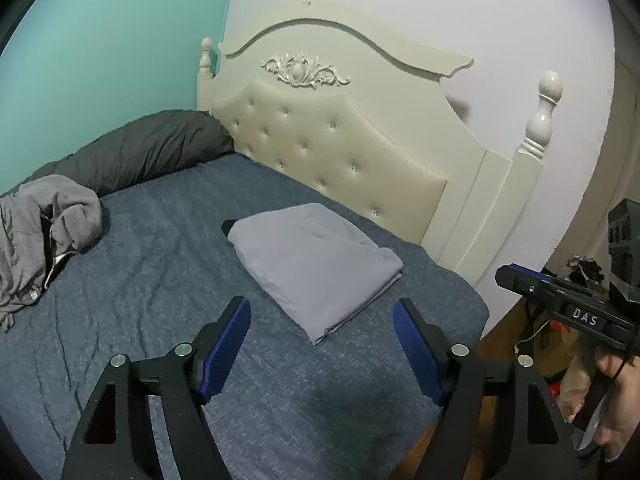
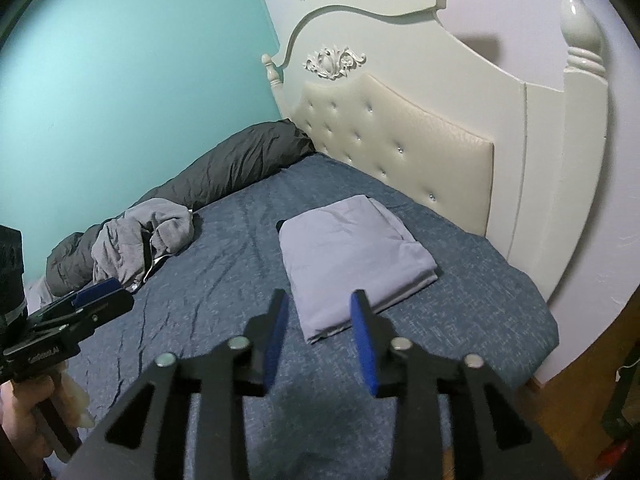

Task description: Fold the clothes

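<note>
Where it shows by folded cloth (image 1: 316,268), right gripper (image 1: 505,276) reads "DAS".

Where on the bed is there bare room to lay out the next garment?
The widest bare patch of blue bedspread lies between the folded lilac cloth and the crumpled grey garment. A second strip runs along the near edge, in front of the left tool and right tool. It is crowded along the teal wall, by the dark duvet roll.

Dim, soft indoor light; strong fisheye bending with black corners; slight blur at 6 o'clock, no glare.
</note>
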A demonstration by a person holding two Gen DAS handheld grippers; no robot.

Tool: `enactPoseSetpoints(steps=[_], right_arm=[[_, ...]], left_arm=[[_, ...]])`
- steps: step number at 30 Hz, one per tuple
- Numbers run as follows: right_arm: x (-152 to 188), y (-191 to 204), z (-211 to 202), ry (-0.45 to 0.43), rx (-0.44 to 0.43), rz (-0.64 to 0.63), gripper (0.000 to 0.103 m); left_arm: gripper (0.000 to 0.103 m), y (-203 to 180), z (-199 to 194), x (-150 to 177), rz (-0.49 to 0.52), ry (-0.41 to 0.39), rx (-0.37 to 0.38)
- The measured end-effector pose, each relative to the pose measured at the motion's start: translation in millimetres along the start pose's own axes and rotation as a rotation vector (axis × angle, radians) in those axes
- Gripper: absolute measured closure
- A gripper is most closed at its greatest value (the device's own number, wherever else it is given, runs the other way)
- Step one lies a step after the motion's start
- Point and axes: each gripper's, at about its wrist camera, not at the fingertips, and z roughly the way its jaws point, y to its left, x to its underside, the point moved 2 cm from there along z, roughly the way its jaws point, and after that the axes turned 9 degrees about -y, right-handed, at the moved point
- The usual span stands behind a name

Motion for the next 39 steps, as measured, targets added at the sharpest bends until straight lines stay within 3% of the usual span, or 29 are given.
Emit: enactPoseSetpoints(steps=[6,8,10,12,17,21,39], right_arm=[[4,14,-23,-0.011,-0.005,-0.006,0.045],[7,19,-30,-0.013,-0.001,-0.009,0.043],[10,22,-36,-0.012,0.007,-0.010,0.040],[12,26,-40,-0.014,0.015,-0.008,0.032],[18,35,-48,-0.023,0.042,-0.022,0.023],[23,37,-56,-0.048,0.043,0.009,0.007],[48,55,-84,-0.062,0.070,-0.024,0.002]], left_arm=[[0.022,-1,-18,3,0.008,-0.005,0.006],[0.010,0,-24,5,0.006,-0.008,0.004],[0.007,1,-29,8,0.006,-0.011,0.003],[0.007,2,-33,10,0.010,-0.009,0.001],[0.005,5,-43,16,0.008,-0.011,0.002],[0.003,6,-50,19,0.011,-0.008,-0.004],[0.000,5,-80,32,0.018,-0.031,-0.037]])
